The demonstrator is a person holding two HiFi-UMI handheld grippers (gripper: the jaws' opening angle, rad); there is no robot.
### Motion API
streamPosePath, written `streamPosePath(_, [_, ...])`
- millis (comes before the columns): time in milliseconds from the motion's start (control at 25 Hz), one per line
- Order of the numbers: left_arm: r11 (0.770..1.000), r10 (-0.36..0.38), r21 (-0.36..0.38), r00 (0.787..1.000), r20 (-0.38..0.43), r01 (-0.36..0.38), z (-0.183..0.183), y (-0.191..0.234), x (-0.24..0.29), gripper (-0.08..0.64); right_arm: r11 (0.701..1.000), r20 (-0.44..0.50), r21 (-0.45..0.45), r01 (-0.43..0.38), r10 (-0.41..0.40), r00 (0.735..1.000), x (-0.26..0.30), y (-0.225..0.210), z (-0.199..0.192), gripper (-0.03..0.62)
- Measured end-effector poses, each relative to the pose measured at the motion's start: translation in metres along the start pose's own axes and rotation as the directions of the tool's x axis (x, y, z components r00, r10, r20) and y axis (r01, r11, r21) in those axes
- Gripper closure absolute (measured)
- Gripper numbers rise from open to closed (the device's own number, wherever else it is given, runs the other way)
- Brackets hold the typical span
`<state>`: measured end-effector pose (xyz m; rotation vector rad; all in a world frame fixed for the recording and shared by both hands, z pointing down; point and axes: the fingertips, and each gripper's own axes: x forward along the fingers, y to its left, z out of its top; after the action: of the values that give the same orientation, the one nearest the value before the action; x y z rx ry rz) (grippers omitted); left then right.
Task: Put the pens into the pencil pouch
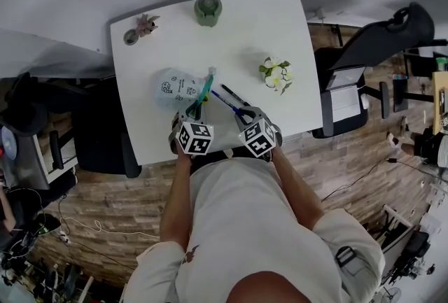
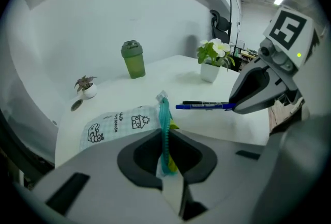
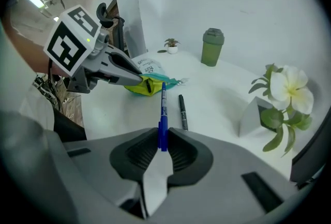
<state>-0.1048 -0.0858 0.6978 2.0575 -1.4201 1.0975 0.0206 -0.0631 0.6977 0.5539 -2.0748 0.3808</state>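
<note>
A pale checked pencil pouch (image 1: 176, 87) with a teal zipper lies on the white table (image 1: 280, 22). My left gripper (image 1: 194, 113) is shut on the pouch's open zipper edge (image 2: 165, 130), and the yellow lining shows at the mouth (image 3: 147, 86). In my right gripper (image 1: 245, 113) a blue pen (image 3: 163, 109) is clamped by its rear end. It is lifted off the table, with its tip pointing at the pouch's mouth. A black pen (image 3: 182, 112) lies on the table just right of the blue one.
A green bottle (image 1: 208, 10) stands at the table's far edge. A small potted plant (image 1: 145, 25) and a round lid (image 1: 131, 36) are at the far left corner. A white flower pot (image 1: 277, 74) stands to the right. Black chairs flank the table.
</note>
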Motion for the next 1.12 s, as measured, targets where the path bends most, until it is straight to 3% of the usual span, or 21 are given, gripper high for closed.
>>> streamPosePath(40, [1.0,-0.002,-0.013,1.0,0.007,0.003,0.001,0.0,-0.001,0.54,1.0,0.002,-0.006,-0.004,0.004,1.0,-0.003,0.001,0.001,0.534])
streamPosePath(320, [0.995,-0.029,-0.089,0.998,0.061,0.034,0.011,0.007,-0.015,0.549,0.996,-0.005,-0.074,-0.057,0.057,0.998,-0.012,0.016,0.013,0.534])
streamPosePath(720, [0.991,-0.052,-0.117,0.992,0.111,0.065,0.025,0.012,-0.035,0.549,0.974,-0.004,-0.183,-0.136,0.138,0.99,0.005,0.035,0.053,0.534])
streamPosePath(1120, [0.981,-0.09,-0.158,0.983,0.159,0.115,0.028,0.015,-0.045,0.551,0.96,0.06,-0.193,-0.204,0.219,0.974,0.036,0.046,0.102,0.534])
